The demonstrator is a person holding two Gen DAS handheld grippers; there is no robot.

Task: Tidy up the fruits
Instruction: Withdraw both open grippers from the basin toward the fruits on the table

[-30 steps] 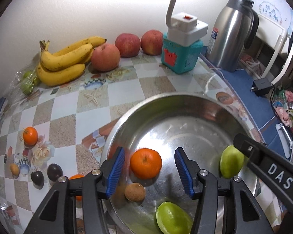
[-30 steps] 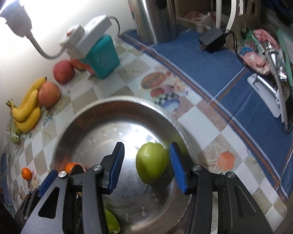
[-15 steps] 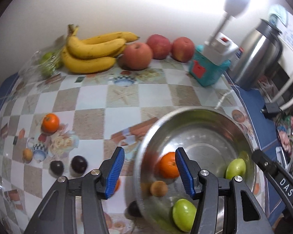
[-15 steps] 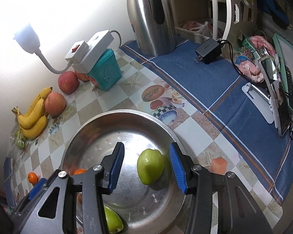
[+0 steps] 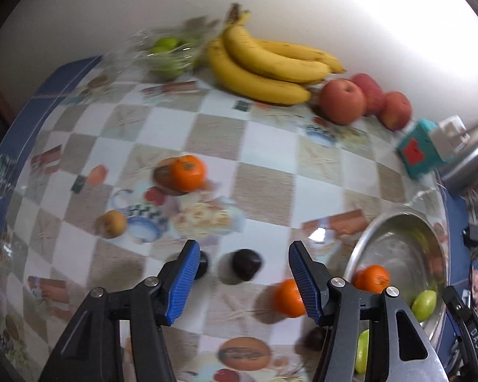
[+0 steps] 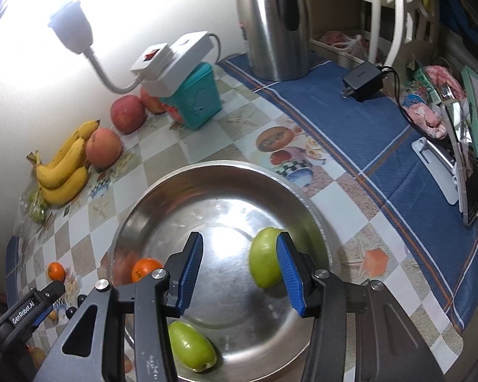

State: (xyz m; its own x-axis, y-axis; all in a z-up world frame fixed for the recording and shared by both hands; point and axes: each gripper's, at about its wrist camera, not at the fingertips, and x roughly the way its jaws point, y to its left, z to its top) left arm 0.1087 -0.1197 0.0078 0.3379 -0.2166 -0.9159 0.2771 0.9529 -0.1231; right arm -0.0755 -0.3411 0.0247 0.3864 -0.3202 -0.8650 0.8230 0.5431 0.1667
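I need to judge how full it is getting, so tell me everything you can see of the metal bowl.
The metal bowl is wide, round and shallow, of shiny steel that looks scuffed, with a rolled rim. It stands upright on the checkered tablecloth. Inside lie two green fruits and an orange, apart from each other, leaving most of the bottom bare. The right gripper hangs open over it; the left gripper is over the tablecloth beside it.
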